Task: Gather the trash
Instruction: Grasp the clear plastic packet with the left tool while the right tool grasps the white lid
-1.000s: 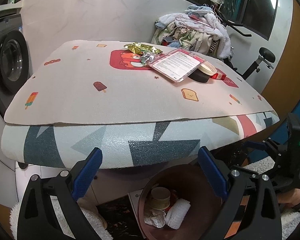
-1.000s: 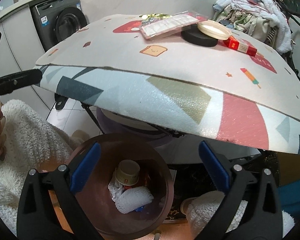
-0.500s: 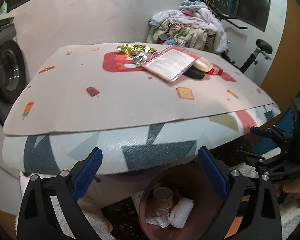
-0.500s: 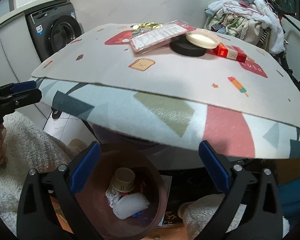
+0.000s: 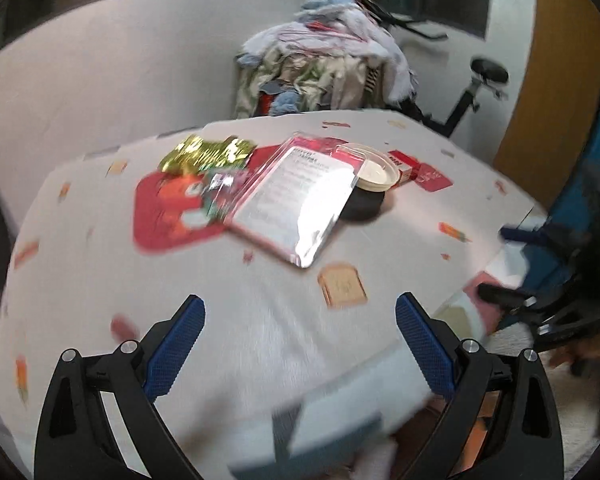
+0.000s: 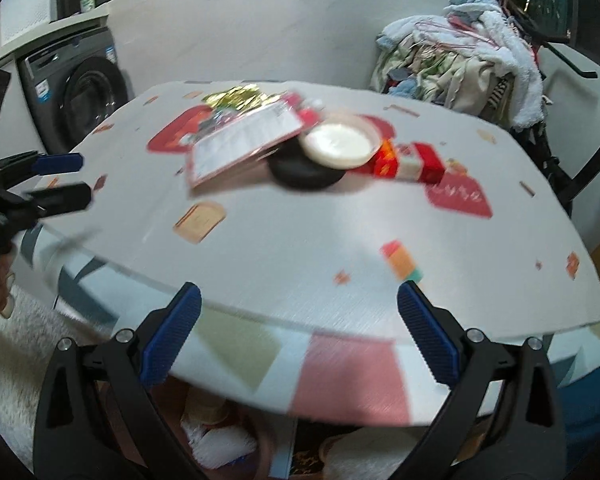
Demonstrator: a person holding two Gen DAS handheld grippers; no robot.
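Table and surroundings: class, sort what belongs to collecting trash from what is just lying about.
Job:
gold wrapper
plastic pack
lidded tub
red box
bin

Lying about:
laundry heap
washing machine

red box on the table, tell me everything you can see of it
The red box is a small, flat, oblong carton, apparently cardboard, red with a pale panel and yellow-orange print at one end; blur hides the lettering. It lies flat on the patterned mat, just right of the white lid on the black round thing, close against them. Neither gripper touches it.
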